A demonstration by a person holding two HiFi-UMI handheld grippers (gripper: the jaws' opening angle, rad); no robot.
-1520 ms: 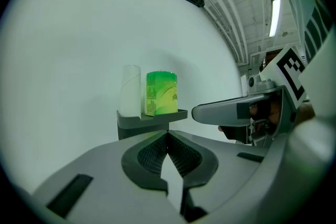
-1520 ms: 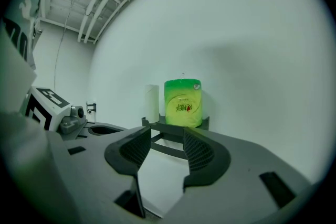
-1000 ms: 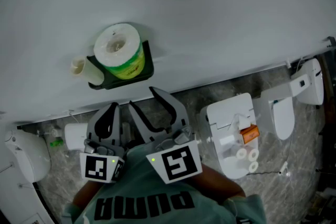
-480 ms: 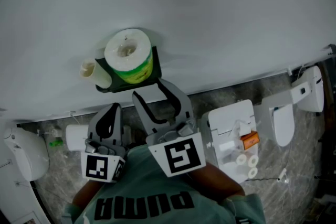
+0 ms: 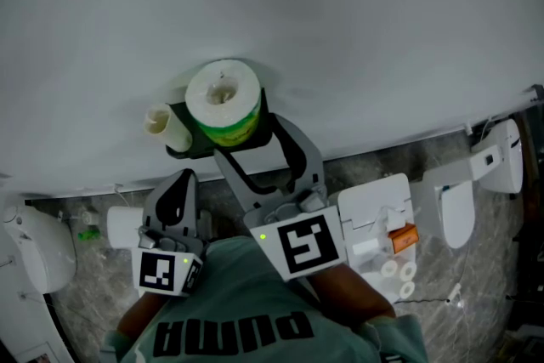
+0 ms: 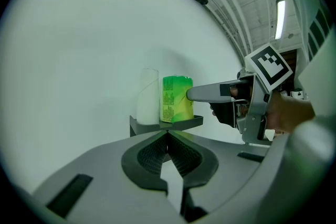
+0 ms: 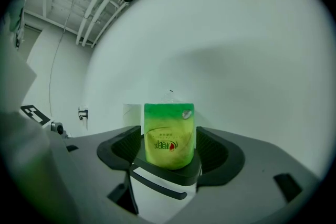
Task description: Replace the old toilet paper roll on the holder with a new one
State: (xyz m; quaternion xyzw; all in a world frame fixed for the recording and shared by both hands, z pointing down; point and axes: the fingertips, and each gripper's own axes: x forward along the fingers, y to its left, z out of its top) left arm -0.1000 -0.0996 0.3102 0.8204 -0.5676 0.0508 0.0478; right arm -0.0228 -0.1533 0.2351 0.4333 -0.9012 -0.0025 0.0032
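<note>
The new roll (image 5: 223, 98), in green wrap, is seen standing upright on the dark holder (image 5: 180, 151), which is fixed to the white wall (image 5: 357, 30). The old roll (image 5: 160, 121), a pale narrow tube, is found upright on the same holder. It stands just beside the new roll, on its left in the head view.

The right gripper (image 5: 246, 136) is held level at the holder with one jaw on each side of the new roll. Its jaws have just been opening. The new roll is between them, and a thin gap is noted at each pad, so no grip is recorded.

The left gripper (image 5: 177, 191) is kept back from the holder, below it in the head view and well apart from both rolls. Its jaws are observed closed together with nothing between them.

A mottled grey floor (image 5: 93, 302) is seen below the wall.
</note>
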